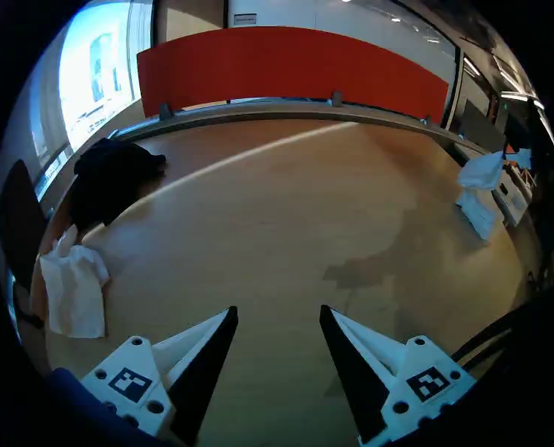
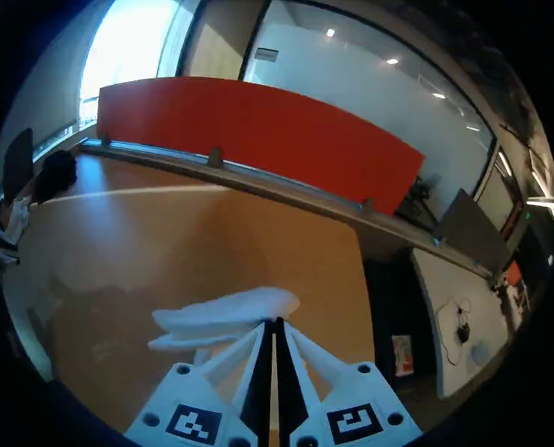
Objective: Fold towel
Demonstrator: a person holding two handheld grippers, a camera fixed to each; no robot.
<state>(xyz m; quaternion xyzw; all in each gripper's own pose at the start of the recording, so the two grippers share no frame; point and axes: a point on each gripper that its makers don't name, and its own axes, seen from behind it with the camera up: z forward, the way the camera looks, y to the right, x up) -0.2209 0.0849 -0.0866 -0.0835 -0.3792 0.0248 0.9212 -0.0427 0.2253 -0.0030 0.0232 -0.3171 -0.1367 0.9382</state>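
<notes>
The right gripper (image 2: 275,322) has its two fingers drawn together, and the white towel (image 2: 228,313) bunches right at their tips, so by the look of it they are clamped on an edge of it. The cloth spills forward and to the left of the fingers in soft, uneven layers above the wooden table (image 2: 165,231). In the left gripper view the same towel (image 1: 479,186) shows as a crumpled white lump far off to the right, near the table's edge. The left gripper (image 1: 278,308) has its fingers wide apart and grips nothing, hanging over a bare stretch of the tabletop (image 1: 277,216). Another white cloth (image 1: 72,287) lies rumpled at the table's left edge, with a black bundle (image 1: 109,175) just behind it, and a red divider panel (image 1: 292,63) runs along the far side. I judge the task to be at its start: the towel is gathered in one grip and is neither spread nor folded. The next move probably calls for carrying it to the open middle of the table. The left gripper would then need to take a second corner, so that the two can pull the cloth flat before the first fold. The bunched layers make a clean corner hard to pick out.
</notes>
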